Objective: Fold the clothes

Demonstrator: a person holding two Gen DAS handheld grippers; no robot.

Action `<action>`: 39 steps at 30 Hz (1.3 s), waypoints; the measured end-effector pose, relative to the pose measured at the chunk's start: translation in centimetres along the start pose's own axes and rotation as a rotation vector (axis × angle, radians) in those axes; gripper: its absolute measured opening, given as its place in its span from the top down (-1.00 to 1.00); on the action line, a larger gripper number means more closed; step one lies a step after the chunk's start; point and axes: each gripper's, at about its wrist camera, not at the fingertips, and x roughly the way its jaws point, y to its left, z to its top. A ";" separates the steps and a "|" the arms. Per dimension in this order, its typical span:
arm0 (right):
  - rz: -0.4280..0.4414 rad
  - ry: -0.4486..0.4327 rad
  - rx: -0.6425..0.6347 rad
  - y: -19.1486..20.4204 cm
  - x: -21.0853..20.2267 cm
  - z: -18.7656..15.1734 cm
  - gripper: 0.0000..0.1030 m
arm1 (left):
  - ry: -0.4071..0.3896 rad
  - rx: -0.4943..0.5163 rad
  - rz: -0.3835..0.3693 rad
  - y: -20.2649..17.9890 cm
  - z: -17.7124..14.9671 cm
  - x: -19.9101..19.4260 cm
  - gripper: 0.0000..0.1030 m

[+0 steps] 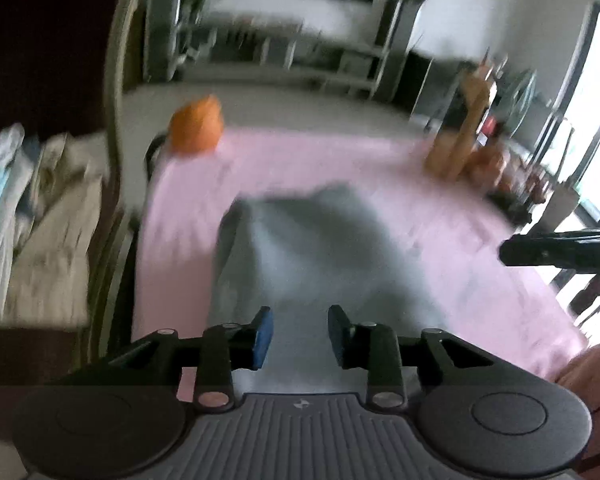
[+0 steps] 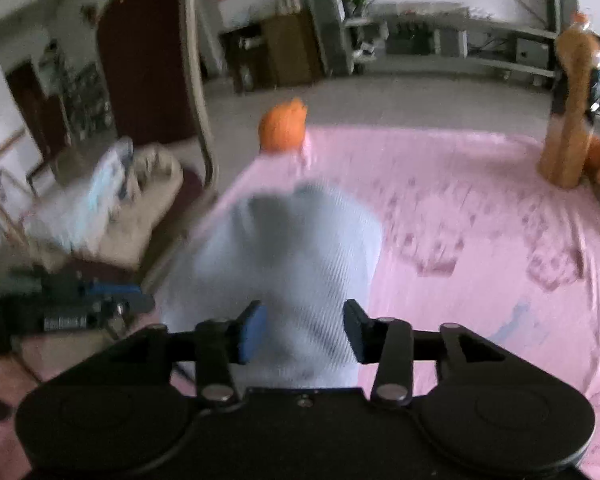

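A pale grey, finely ribbed knit garment [image 2: 284, 264] is seen bunched on the pink plastic-covered table [image 2: 460, 208] below the spread, empty left gripper [image 1: 300, 336] and right gripper [image 2: 305, 330]; soft and limp, it is judged best pinched at an edge

I'm looking over a pink tabletop [image 2: 460, 184] onto a grey floor [image 2: 380, 96]. White walls, low shelving [image 2: 480, 40] along the far side. A dark red chair [image 2: 148, 60] stands left, laundry heaped on it. Bright window [image 1: 596, 120] glare on the right; everything's motion-blurred.
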 end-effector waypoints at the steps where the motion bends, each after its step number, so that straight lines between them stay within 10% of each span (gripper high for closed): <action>1: 0.006 -0.013 0.020 -0.2 -0.4 1.0 0.13 | -0.018 -0.010 0.003 -0.3 0.9 0.4 0.34; 14: -0.092 0.028 0.262 -3.1 12.0 5.3 0.57 | 0.262 0.004 0.354 3.0 1.8 15.7 0.64; 26: -0.315 0.039 0.030 -1.3 19.4 2.9 0.49 | 0.191 -0.120 0.257 4.5 2.5 12.5 0.64; 34: -0.215 -0.039 0.253 -4.8 10.9 5.0 0.49 | -0.054 -0.189 0.151 4.7 4.9 7.1 0.52; 39: -0.179 -0.003 0.234 -4.3 13.3 5.3 0.49 | 0.004 -0.145 0.135 3.5 8.2 13.0 0.57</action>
